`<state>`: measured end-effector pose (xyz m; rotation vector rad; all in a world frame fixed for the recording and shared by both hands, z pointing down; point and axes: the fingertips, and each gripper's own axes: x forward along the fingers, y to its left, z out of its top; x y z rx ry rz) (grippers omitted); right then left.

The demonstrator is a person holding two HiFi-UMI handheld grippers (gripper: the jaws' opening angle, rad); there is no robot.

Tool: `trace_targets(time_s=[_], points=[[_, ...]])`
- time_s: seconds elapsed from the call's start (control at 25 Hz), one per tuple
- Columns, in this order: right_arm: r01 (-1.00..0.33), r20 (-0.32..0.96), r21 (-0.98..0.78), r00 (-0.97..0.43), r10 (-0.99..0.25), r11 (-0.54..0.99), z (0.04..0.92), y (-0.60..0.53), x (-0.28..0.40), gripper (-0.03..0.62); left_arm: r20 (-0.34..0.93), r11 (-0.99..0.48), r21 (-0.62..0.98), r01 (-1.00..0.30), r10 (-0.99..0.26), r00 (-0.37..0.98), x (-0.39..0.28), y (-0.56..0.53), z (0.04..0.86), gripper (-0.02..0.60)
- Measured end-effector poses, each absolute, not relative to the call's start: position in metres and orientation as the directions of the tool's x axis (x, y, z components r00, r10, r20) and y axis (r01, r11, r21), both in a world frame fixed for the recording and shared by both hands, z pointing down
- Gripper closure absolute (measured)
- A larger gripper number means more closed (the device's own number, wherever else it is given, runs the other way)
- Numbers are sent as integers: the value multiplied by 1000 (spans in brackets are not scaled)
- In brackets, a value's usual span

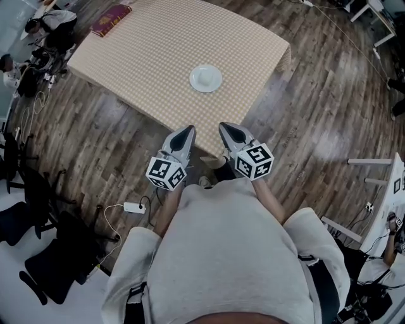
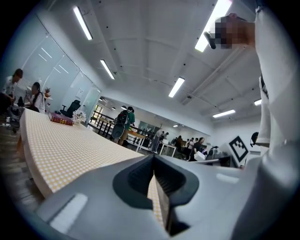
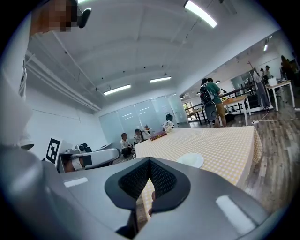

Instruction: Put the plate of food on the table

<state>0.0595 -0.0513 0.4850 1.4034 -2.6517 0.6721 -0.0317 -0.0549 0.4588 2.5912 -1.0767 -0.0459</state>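
So, near end first: both grippers are held close in front of the torso, over wood floor [image 1: 114, 152], short of the table.

- left gripper [image 1: 188, 131]: jaws fully together, nothing between them.
- right gripper [image 1: 225, 128]: same, pads meeting, empty.
- Both point forward at the table, tips angled slightly toward each other.

Next out is the table [image 1: 158, 50], covered with a checked cloth, its near edge ahead of the tips. The plate [image 1: 205, 78] is already on the cloth. It lies flat, set in from the near edge and well apart from both grippers.

Key relation: the plate lies straight ahead of the fingers, roughly on the centreline between the 2 grippers. Neither is clearly nearer. The right gripper view has it just right of its jaw line and the left gripper view doesn't show it. My read is that the right one is marginally better lined up.

Orientation: the plate is round, so it has no long axis and no heading, and any rim approach looks equivalent. There is 1 pale mound or cup at its centre, too small to tell whether it's food.

Farthest: a red book [image 1: 111, 19] at the table's far left corner, well apart from the plate.

Judgement: the plate is resting where the task wants it, with both grippers empty, so placement looks done rather than pending.
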Motion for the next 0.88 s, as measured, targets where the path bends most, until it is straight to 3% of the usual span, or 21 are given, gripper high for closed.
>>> trace_targets(time_s=[0.88], points=[[-843, 277, -315, -521, -807, 436, 490, 70, 35, 597, 98, -706, 318, -632, -639, 763, -41, 65, 467, 574]])
